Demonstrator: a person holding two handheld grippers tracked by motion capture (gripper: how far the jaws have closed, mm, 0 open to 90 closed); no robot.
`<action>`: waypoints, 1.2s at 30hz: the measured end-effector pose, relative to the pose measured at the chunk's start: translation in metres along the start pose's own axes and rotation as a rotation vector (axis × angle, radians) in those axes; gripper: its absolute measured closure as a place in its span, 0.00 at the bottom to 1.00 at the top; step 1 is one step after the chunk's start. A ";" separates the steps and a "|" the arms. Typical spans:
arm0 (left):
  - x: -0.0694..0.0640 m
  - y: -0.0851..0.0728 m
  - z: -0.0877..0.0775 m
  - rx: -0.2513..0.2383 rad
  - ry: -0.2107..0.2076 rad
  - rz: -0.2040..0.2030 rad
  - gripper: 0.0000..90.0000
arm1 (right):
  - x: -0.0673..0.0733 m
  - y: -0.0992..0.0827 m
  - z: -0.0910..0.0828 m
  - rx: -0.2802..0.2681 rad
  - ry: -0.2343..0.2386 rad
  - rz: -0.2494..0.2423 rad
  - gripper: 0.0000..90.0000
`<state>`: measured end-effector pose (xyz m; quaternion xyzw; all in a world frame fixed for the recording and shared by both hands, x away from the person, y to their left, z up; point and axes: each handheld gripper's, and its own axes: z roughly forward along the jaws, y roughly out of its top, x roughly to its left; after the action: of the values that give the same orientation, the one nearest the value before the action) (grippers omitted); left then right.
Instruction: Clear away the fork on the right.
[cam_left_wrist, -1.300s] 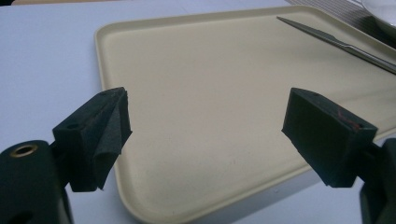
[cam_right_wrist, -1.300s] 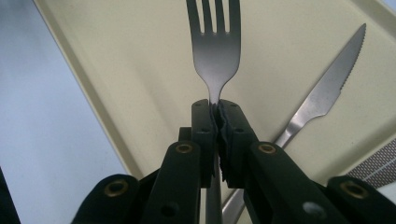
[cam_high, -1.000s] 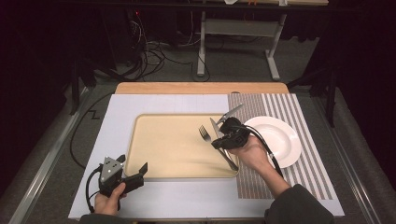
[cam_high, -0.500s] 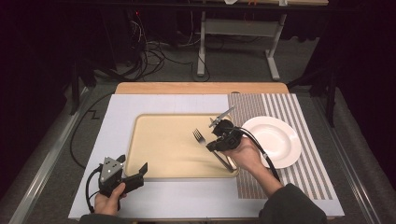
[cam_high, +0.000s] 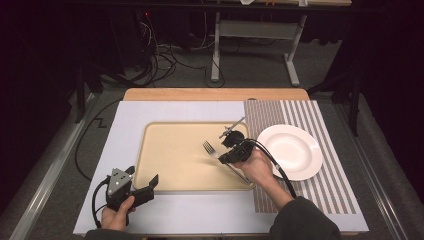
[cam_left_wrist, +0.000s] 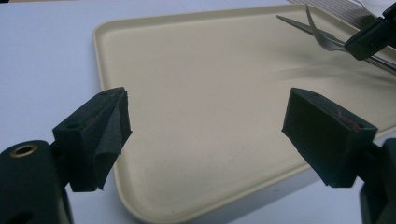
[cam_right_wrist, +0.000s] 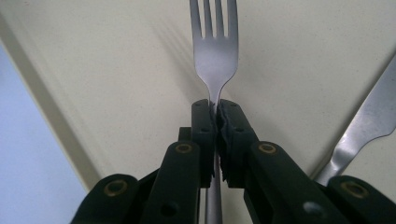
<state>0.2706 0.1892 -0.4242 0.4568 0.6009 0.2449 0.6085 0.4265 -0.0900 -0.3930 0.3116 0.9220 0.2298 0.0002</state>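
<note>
a beige tray (cam_high: 175, 160) lies in the middle of a pale mat (cam_high: 130, 120) on the table, with a striped placemat (cam_high: 300, 165) to its right and a white plate (cam_high: 290, 150) resting on that placemat. over the right part of the tray, the right gripper (cam_high: 229, 156) is held in a hand (cam_high: 260, 167) that comes in from the near right, its cable looping back along the forearm. its jaws are pressed together on the neck of a fork (cam_high: 208, 148), just below the head; in the right gripper view the fork (cam_right_wrist: 214, 46) stands straight up out of the pinched jaws with its tines pointing away, over the bare tray floor (cam_right_wrist: 116, 70). whether the fork is lifted clear of the tray or touching it cannot be told. a knife (cam_right_wrist: 364, 121) lies on the tray just to the right of the gripper in that view, its handle running under the hand in the high view. a second metal piece (cam_high: 235, 123) lies across the far right rim of the tray. the left gripper (cam_high: 145, 187) sits at the near left corner of the tray, held in a hand (cam_high: 115, 217) at the near edge of the mat, grey plate on top. its jaws stand wide apart with nothing between them; in the left gripper view they frame the near edge of the tray (cam_left_wrist: 196, 116), and the fork (cam_left_wrist: 322, 35) and the tip of the right gripper (cam_left_wrist: 371, 35) show at the far right.
</note>
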 end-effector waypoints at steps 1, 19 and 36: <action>0.000 0.000 0.000 0.001 0.000 0.000 0.18 | 0.000 0.000 0.001 0.003 -0.003 -0.005 0.96; 0.000 0.000 0.000 -0.002 0.000 0.001 0.18 | 0.000 0.000 0.018 0.030 -0.056 0.005 0.95; 0.000 0.000 0.000 0.000 -0.001 0.005 0.18 | -0.004 -0.001 0.019 0.026 -0.126 -0.009 0.90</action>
<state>0.2704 0.1892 -0.4242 0.4583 0.5995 0.2464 0.6081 0.4319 -0.0850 -0.4111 0.3214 0.9244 0.1978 0.0553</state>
